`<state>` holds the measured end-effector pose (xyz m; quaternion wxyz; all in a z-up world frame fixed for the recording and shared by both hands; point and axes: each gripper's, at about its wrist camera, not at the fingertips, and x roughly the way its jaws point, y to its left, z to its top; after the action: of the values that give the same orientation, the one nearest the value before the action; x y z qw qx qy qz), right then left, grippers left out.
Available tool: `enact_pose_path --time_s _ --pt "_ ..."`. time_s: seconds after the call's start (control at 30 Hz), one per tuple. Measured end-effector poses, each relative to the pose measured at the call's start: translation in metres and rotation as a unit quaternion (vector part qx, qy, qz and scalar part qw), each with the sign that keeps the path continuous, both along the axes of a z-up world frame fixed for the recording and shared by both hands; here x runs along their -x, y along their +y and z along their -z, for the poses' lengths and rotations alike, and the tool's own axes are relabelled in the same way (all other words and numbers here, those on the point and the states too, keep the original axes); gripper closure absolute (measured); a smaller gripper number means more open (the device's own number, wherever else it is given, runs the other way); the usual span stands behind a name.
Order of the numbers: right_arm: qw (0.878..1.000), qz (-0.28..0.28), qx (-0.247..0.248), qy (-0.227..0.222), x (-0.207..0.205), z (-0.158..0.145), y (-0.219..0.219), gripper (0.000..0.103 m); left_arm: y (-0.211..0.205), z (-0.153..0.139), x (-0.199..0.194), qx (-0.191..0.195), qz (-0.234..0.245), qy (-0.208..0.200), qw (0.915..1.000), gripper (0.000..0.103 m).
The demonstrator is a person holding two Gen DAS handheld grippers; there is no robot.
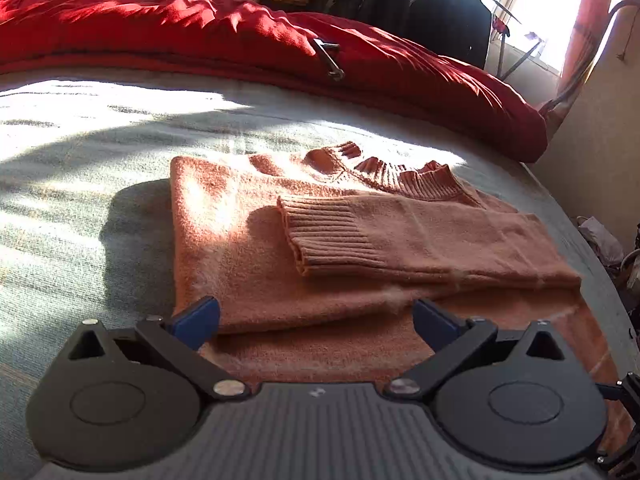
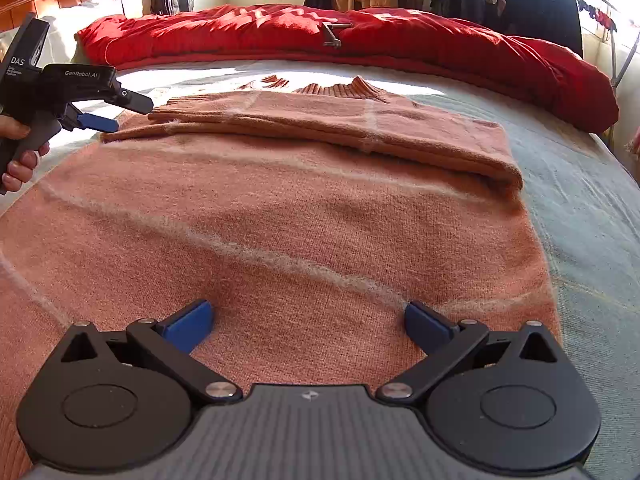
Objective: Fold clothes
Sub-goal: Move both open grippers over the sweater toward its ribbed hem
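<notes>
A: Two tools were in play. The left tool [image 1: 316,316] had its blue fingers [image 1: 198,320] spread wide with nothing between them, hovering at the near-left edge of the orange sweater [image 1: 280,240].

B: And the right tool [image 2: 308,322]?

A: It was released too, jaws wide apart, low over the sweater's lower body. Knit showed between and beyond the two blue pads, but neither pad pinched any of it.

B: Where did the sweater lie?

A: It was flat on the bed [image 1: 80,160], on a pale grey-green cover. From the right wrist view its body spread out straight ahead of the tool and ran under it. One sleeve [image 2: 320,136] was folded across the chest, with the ribbed collar [image 2: 340,90] at the far end.

B: What about the left wrist view?

A: A ribbed cuff [image 1: 324,236] lay on top of the folded part, ahead of the open fingers, and the collar sat beyond it. The left finger sat just over the sweater's folded edge; whether it touched, I couldn't tell.

B: Could the tools see each other?

A: The right wrist view caught the left tool at the far left, held in a hand [image 2: 18,148], near the sweater's left side by the sleeve.

B: Anything else around?

A: A red duvet [image 2: 360,36] was bunched along the far side of the bed. Dark clothes [image 1: 440,12] hung behind it by a bright window.
</notes>
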<state>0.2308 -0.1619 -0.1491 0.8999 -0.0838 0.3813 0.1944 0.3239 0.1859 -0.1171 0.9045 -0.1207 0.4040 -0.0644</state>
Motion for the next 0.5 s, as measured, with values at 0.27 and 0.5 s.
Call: enact_pose_path --time_s 0.27,0.5 --pt "0.999 0.027 -0.002 0.018 0.030 -0.029 -0.024 0.000 -0.044 -0.042 0.083 -0.051 0.064 -0.012 0.9966 0.001" --pt "0.998 0.015 -0.059 0.029 0.056 -0.030 -0.025 0.000 -0.111 -0.027 0.145 -0.065 0.135 -0.031 0.9882 0.001"
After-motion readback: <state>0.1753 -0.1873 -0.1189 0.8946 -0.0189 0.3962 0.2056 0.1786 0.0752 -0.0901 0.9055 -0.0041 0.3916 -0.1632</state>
